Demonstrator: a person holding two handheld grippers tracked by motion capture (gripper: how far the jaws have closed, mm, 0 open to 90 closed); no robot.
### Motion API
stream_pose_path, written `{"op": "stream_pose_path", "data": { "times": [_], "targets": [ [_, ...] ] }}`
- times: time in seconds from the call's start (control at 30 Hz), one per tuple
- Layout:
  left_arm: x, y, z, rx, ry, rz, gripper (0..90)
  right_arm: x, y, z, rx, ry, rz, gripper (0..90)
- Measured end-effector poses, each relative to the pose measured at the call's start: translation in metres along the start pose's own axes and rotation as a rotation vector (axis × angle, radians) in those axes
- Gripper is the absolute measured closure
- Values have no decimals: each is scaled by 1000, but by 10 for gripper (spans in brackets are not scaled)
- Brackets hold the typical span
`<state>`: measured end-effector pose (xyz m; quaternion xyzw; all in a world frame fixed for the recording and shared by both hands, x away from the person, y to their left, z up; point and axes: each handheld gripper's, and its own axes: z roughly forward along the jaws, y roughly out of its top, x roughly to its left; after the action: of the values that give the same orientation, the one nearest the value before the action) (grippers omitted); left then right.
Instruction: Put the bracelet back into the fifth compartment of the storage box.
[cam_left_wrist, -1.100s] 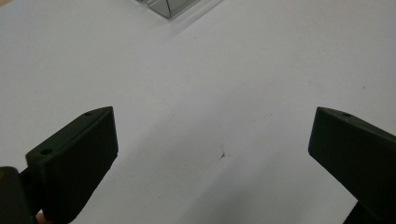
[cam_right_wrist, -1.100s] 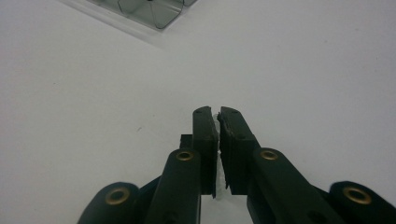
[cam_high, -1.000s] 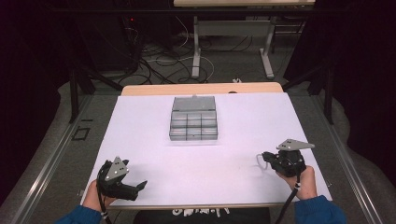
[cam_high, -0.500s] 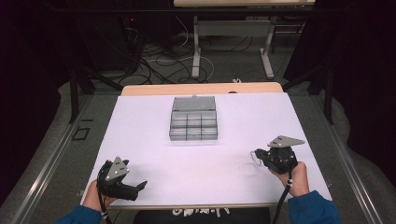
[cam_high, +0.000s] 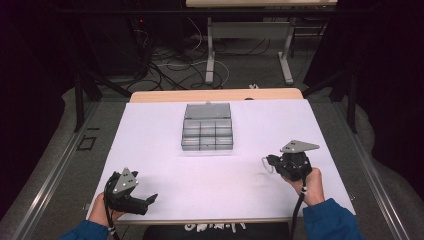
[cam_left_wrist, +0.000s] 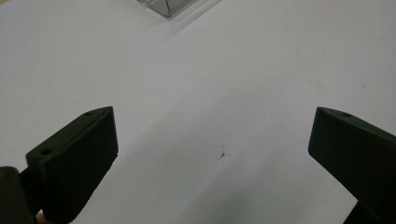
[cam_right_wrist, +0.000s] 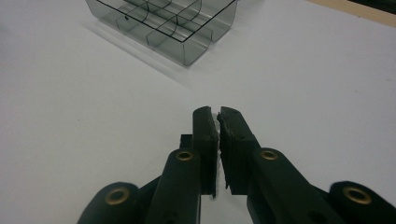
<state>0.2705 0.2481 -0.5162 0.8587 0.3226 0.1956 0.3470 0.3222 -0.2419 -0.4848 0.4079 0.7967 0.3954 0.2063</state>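
White sheet (cam_high: 165, 150) covers nearly the whole table, with a strip of pale wood (cam_high: 215, 95) showing along the far edge. Beyond that, the room is dark: grey floor, a tangle of black cables (cam_high: 165, 65) at far left, and the white legs of another desk (cam_high: 247, 55) at the back. Black frame bars (cam_high: 80, 95) stand off the left and right sides.

Sitting alone toward the far middle of the sheet is the clear grey compartment box (cam_high: 207, 133), lid swung open to the far side, its cells in rows of 3; what lies inside them I cannot tell. Nothing stands between it and either hand, just bare sheet with a small dark speck (cam_left_wrist: 222, 154).

Near left corner, the left gripper (cam_high: 147, 200) rests low over the sheet, jaws spread wide with nothing between them, well apart from the box. Near right, the right gripper (cam_high: 265, 161) points left and slightly toward the box, its jaws pressed together with only a sliver of gap, pinching nothing. A blue sleeve (cam_high: 330, 220) comes in under the right hand, and a second one shows at the left
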Motion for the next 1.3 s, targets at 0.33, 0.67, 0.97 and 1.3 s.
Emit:
{"op": "stream_pose_path", "data": {
  "times": [0.33,0.67,0.97,1.3],
  "targets": [
    [0,0,0,-1,-1,1,17,0,10,3,-23,21,4,853],
    [0,0,1,-3,3,9,17,1,20,8,-39,36,-10,853],
    [1,0,1,0,1,9,18,3,27,11,-45,43,-26,853],
    [1,0,2,4,-8,0,18,5,33,15,-52,57,-27,853]
  ]
}}
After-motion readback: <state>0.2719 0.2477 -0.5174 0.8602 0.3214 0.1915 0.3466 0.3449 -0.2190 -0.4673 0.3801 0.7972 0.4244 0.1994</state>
